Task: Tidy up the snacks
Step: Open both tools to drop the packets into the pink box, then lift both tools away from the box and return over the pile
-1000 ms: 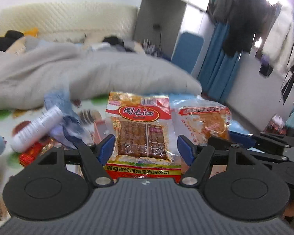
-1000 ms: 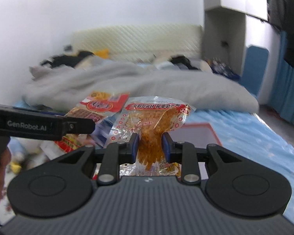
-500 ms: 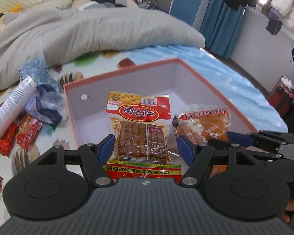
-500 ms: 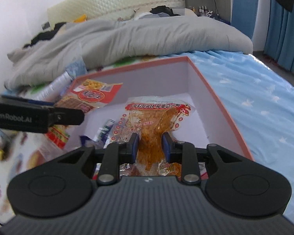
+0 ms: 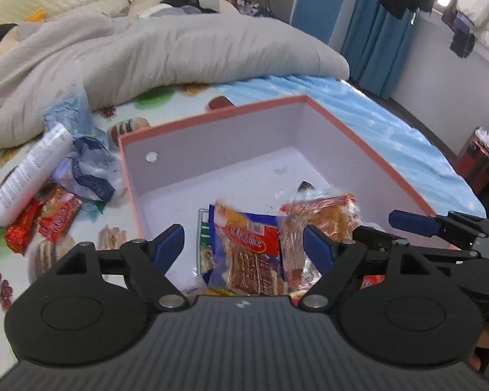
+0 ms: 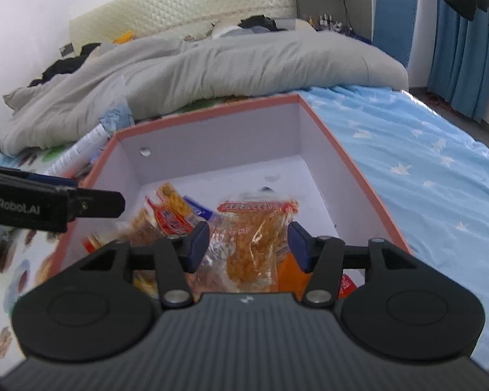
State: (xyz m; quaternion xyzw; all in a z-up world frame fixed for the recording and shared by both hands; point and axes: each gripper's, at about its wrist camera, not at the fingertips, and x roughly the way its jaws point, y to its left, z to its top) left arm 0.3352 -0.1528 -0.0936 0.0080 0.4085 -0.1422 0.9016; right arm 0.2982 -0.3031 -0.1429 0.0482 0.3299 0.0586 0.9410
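A salmon-rimmed box (image 5: 212, 118) with a white inside lies on the bed, also in the right wrist view (image 6: 212, 110). My left gripper (image 5: 243, 241) hangs over its near end with jaws opening. The red packet of brown strips (image 5: 244, 251) sits blurred between them, tilted, and neither pad touches it. My right gripper (image 6: 248, 238) is beside it, jaws opening. The clear packet of orange snack (image 6: 260, 234) stands loose between its pads, and shows in the left wrist view (image 5: 326, 215). Both packets rest on other wrappers in the box.
Left of the box lie a white tube (image 5: 32, 172), a crumpled blue plastic bag (image 5: 84, 169) and red wrapped snacks (image 5: 49, 221). A grey duvet (image 5: 179, 49) is heaped behind. Blue starred sheet (image 6: 423, 163) runs along the box's right side.
Both grippers came down over the box. Each let go of its packet: the jaws widened and the red and orange packets dropped into the box.
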